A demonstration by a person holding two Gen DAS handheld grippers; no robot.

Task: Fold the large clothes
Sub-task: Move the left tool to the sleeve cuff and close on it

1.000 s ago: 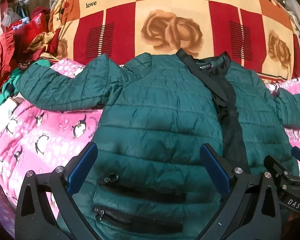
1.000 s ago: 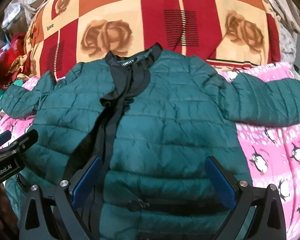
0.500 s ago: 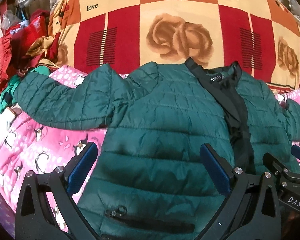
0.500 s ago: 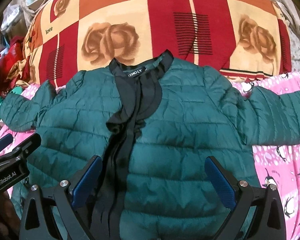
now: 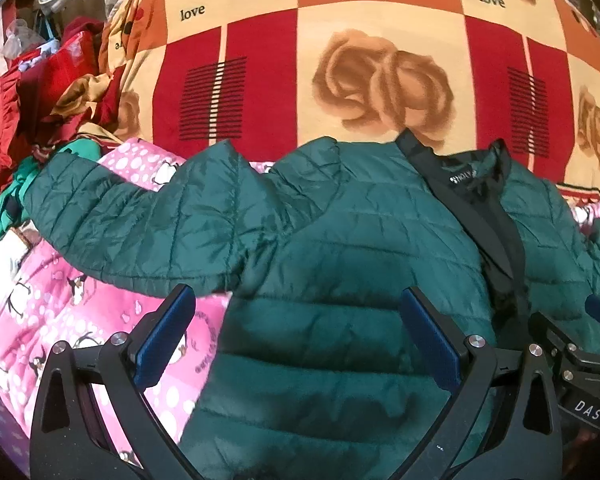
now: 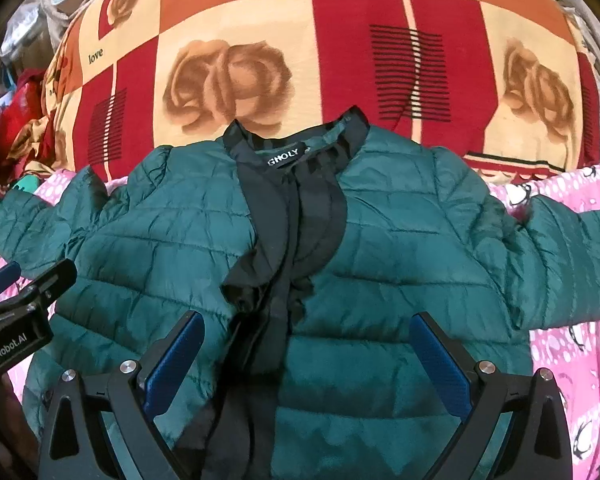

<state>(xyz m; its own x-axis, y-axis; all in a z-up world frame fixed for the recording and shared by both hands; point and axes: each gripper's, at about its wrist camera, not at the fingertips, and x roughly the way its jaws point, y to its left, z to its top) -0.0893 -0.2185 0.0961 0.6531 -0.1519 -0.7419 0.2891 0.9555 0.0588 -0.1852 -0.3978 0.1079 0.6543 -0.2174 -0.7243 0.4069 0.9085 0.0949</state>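
A dark green quilted jacket lies front up and spread flat on a pink penguin-print sheet, with a black collar and placket. Its left sleeve stretches out to the left, its right sleeve to the right. My left gripper hovers open over the jacket's left chest, below the armpit. My right gripper is open above the placket and right chest. Nothing is held between either pair of blue pads. The jacket's hem is out of view.
A big red, orange and cream blanket with roses is piled behind the collar. Red and green clothes are heaped at the far left. The other gripper's tip shows at each view's edge.
Both grippers have moved forward over the jacket toward its collar; the pockets and zippers have dropped out of view. Both stay open.
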